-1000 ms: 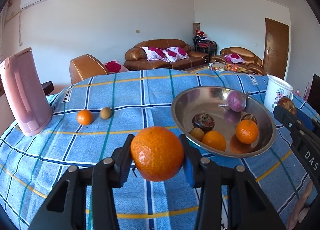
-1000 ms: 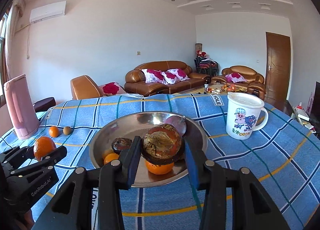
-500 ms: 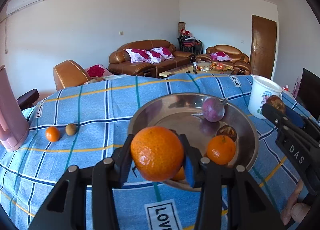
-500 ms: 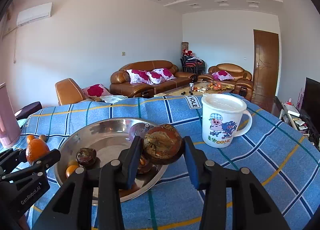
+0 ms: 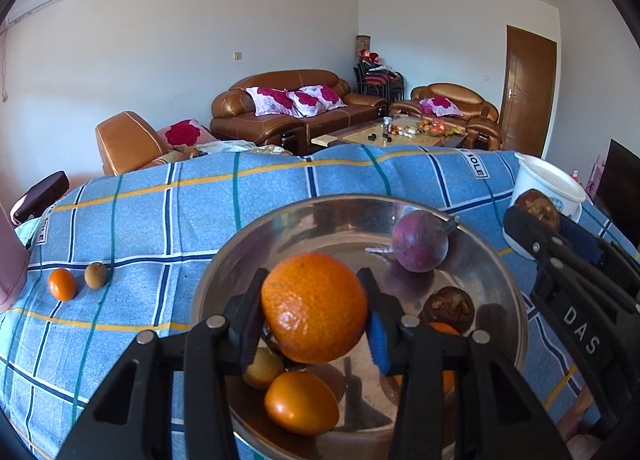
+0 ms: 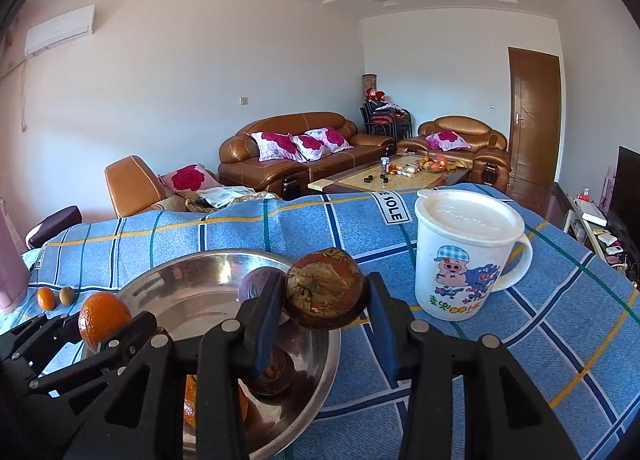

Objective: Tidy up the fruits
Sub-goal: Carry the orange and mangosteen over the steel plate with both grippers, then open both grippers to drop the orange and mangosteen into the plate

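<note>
My left gripper (image 5: 314, 310) is shut on a large orange (image 5: 314, 306) and holds it over the steel bowl (image 5: 240, 252); it also shows in the right wrist view (image 6: 105, 320). The bowl holds a purple fruit (image 5: 419, 240), a dark brown fruit (image 5: 450, 306), a small orange (image 5: 301, 402) and a yellowish fruit (image 5: 262, 370). My right gripper (image 6: 326, 294) is shut on a brown mottled fruit (image 6: 326, 288) above the bowl's right rim (image 6: 332, 344). It shows at the right of the left wrist view (image 5: 538, 209).
A small orange (image 5: 62, 284) and a small brown fruit (image 5: 95, 275) lie on the blue checked cloth (image 5: 160, 219) left of the bowl. A lidded white mug (image 6: 464, 256) stands right of the bowl. A pink jug edge (image 5: 10, 260) is far left.
Both grippers moved right and forward with their fruits. The left one now hangs over the bowl's middle; the right one is closer to the mug.
</note>
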A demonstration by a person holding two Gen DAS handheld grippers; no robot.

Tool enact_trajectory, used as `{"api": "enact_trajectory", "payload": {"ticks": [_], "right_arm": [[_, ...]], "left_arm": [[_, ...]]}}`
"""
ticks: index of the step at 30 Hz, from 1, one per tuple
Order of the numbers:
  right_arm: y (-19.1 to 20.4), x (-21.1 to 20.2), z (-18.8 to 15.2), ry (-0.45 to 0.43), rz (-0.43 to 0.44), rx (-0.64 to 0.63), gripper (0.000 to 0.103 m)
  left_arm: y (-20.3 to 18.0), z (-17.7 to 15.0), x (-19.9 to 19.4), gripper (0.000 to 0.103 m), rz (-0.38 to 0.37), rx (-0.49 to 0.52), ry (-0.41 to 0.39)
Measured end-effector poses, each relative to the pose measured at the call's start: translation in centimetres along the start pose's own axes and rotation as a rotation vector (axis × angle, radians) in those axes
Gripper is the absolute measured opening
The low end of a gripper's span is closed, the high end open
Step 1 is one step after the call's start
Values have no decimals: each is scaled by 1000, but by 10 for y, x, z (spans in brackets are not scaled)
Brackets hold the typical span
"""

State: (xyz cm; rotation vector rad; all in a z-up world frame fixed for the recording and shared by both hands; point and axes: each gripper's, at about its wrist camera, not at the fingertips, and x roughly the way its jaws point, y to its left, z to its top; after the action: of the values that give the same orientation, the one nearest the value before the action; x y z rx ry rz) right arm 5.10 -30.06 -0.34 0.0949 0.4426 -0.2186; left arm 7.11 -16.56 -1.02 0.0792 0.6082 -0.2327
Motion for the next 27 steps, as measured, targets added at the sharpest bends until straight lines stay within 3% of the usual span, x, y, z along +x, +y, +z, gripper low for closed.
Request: {"api": "enact_trajectory", "payload": {"ticks": [27], "right_arm": [[22, 45, 0, 214, 57, -100, 44]], "left_arm": [[-3, 16, 42, 45, 25, -30, 96]]}}
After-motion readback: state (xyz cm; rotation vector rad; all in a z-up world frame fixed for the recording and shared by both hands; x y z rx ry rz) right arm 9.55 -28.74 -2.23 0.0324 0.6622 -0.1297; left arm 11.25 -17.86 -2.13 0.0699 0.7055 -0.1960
